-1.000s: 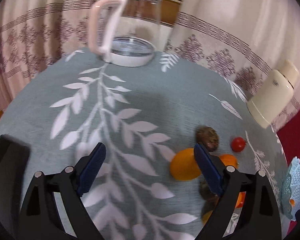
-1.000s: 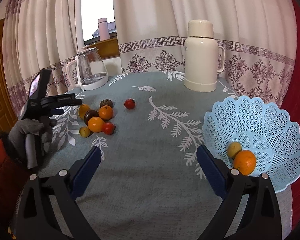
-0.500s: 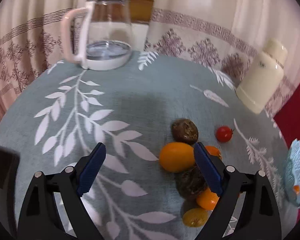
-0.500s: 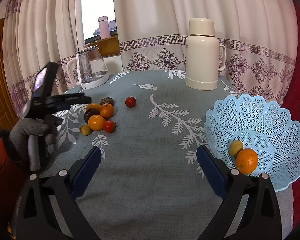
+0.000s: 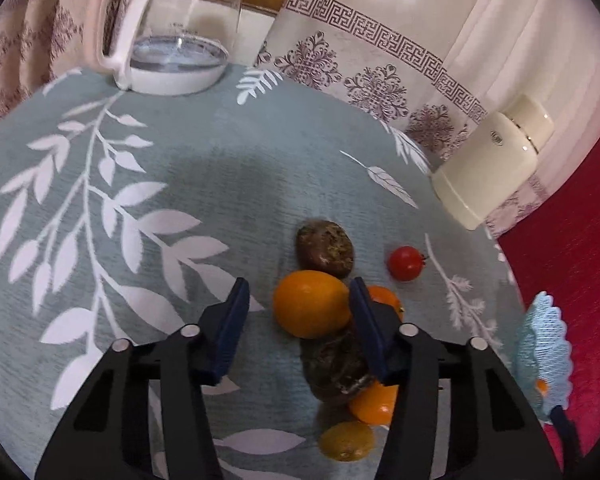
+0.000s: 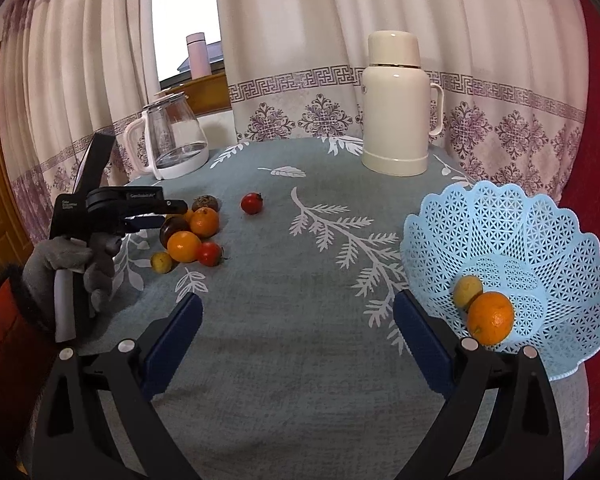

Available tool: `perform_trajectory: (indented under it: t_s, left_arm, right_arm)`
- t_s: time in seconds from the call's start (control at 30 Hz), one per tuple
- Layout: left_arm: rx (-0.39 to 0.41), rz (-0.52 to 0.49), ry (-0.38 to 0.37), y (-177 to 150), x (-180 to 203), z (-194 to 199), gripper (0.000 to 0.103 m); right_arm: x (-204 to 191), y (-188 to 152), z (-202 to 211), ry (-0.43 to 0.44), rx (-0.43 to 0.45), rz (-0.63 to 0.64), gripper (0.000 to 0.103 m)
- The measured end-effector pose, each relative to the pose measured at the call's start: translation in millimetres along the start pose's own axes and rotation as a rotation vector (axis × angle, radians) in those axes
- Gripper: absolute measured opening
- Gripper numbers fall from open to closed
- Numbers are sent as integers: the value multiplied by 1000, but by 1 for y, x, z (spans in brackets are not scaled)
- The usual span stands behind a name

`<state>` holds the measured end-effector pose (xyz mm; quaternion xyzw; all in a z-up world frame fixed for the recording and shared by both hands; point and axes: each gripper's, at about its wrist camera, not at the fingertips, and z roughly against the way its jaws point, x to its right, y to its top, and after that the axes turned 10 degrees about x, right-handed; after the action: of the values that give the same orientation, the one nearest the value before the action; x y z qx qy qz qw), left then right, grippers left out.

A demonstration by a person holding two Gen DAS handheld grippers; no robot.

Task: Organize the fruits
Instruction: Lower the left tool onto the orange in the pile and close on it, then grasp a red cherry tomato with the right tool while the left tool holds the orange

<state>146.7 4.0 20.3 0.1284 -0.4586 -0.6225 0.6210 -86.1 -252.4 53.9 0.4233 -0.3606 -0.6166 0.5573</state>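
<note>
A yellow-orange fruit [image 5: 310,304] lies on the leaf-patterned tablecloth [image 5: 140,184] between the jaws of my left gripper [image 5: 298,292], which are closing. The right pad [image 5: 366,320] touches it; the left pad stands apart. Around it lie a brown fruit [image 5: 325,249], a dark fruit [image 5: 336,364], two oranges [image 5: 374,402], a small yellow fruit [image 5: 346,440] and a cherry tomato [image 5: 406,263]. A light blue basket [image 6: 540,240] holds an orange [image 6: 491,317] and a yellow fruit [image 6: 467,290]. My right gripper [image 6: 298,304] hangs open and empty beside the basket.
A glass kettle [image 6: 176,140] stands at the back left and a cream thermos [image 6: 396,112] at the back right. Curtains hang close behind the round table. A gloved hand [image 6: 60,264] holds the left gripper at the table's left edge.
The left gripper moved in over the fruit pile and tipped down, and its jaws narrowed around the yellow-orange fruit. The right gripper stayed still.
</note>
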Motion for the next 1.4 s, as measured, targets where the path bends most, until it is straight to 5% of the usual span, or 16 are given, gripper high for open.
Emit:
perform_trajectory:
  t_s: [0.3,0.53,0.87,1.07,1.2,1.4]
  left_arm:
    - [-38,70,-72,-5,-6,-7,46]
    - [12,119,-63,-2,-17,5,44]
    - [196,50,153,12,-24,43,44]
    - [245,39,220,14,-30,52,44]
    - [250,46,222,14,-32,54,44]
    - [263,39,232,13,-30,55,44]
  right_arm:
    - [-4,2,-5,8,-19,-30,96]
    - [-20,6,-9,21,-18,7,96]
    - [-44,17,-50,105,-98,14,95]
    - [-56,20,-86,160,-182,2,93]
    - [-64,20,-115,153,-237,44,74]
    - [-72,16,-147,165,-294,67,61]
